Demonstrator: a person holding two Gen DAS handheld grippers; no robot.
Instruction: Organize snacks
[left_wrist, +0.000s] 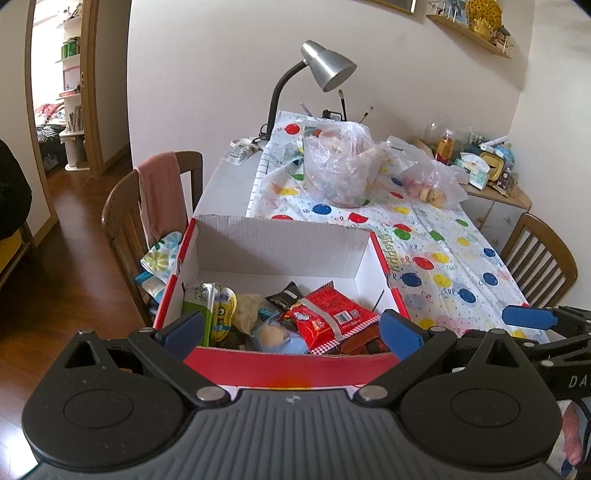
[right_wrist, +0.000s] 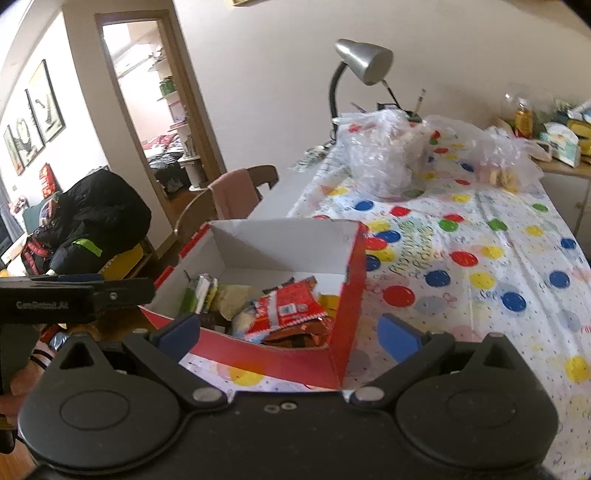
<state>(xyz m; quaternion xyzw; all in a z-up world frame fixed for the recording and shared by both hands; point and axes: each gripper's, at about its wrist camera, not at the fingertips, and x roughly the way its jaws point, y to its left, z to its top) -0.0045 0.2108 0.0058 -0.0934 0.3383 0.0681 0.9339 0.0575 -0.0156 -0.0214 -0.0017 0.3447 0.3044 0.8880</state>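
Left gripper (left_wrist: 291, 330): black plastic body, ribbed grey centre panel, two round black discs, silver pivot screws, triangular cut-outs in the linkage arms, blue pads (left_wrist: 400, 334) on the fingers. Right gripper (right_wrist: 290, 332): same black build, smooth centre with two small screws, blue pads (right_wrist: 399, 338). White lettering, partly readable, on each gripper's side.

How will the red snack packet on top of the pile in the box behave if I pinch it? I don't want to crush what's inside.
The red snack packet looks like thin crinkled foil, so it will probably flex and crackle rather than stay stiff. It seems puffed and likely light. Its glossy surface may slip between the pads, and it rests loosely on other snacks in the box, so a push could slide it.
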